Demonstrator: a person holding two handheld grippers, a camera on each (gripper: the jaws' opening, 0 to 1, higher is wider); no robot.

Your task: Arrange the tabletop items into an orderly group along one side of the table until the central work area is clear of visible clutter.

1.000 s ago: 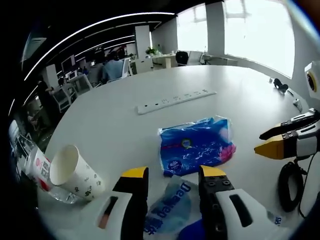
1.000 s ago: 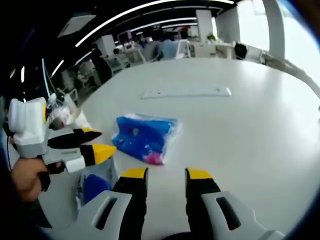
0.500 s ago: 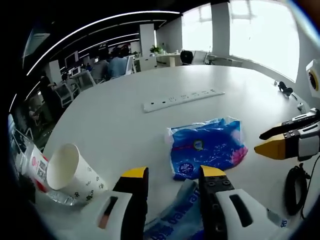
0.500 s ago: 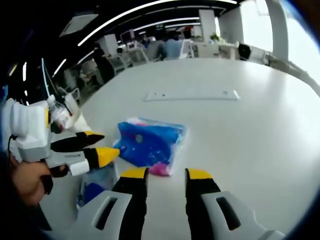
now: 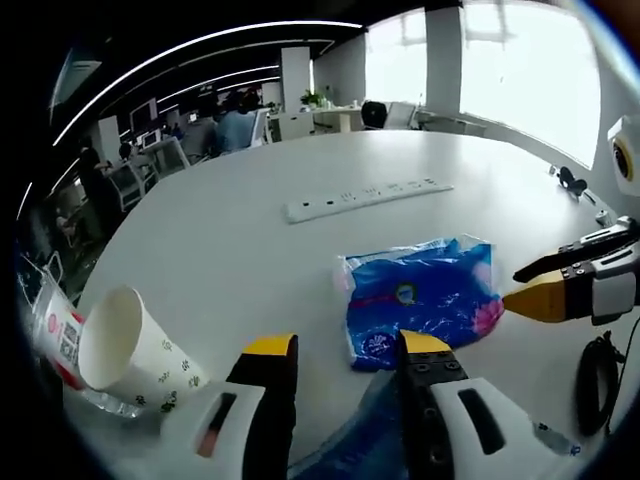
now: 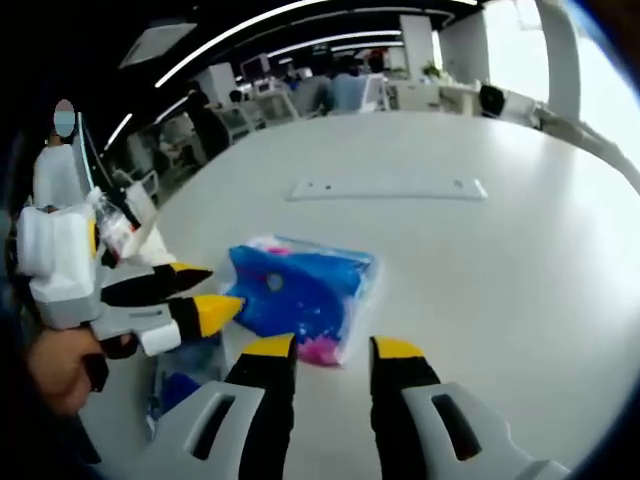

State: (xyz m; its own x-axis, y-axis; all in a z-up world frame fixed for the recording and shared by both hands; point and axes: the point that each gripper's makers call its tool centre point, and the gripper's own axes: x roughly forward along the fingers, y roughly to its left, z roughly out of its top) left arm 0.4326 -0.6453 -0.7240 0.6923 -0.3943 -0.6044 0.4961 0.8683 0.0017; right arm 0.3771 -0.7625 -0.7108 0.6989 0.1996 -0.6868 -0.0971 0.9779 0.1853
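Now the left gripper (image 5: 340,350) hovers low over the white table (image 5: 250,230) with its yellow-tipped jaws parted and nothing between them. Just past its tips lies the blue plastic packet (image 5: 420,305), flat on the tabletop. A second bluish bag (image 5: 350,440) shows beneath and between the jaws. To the left, a paper cup (image 5: 125,350) lies on its side. A white power strip (image 5: 365,198) sits farther back. The right gripper (image 6: 333,350) also stands released and empty, its tips right at the near edge of the same blue packet (image 6: 300,295). From the right gripper view, the left gripper (image 6: 195,295) enters from the left, held in a hand (image 6: 60,365)
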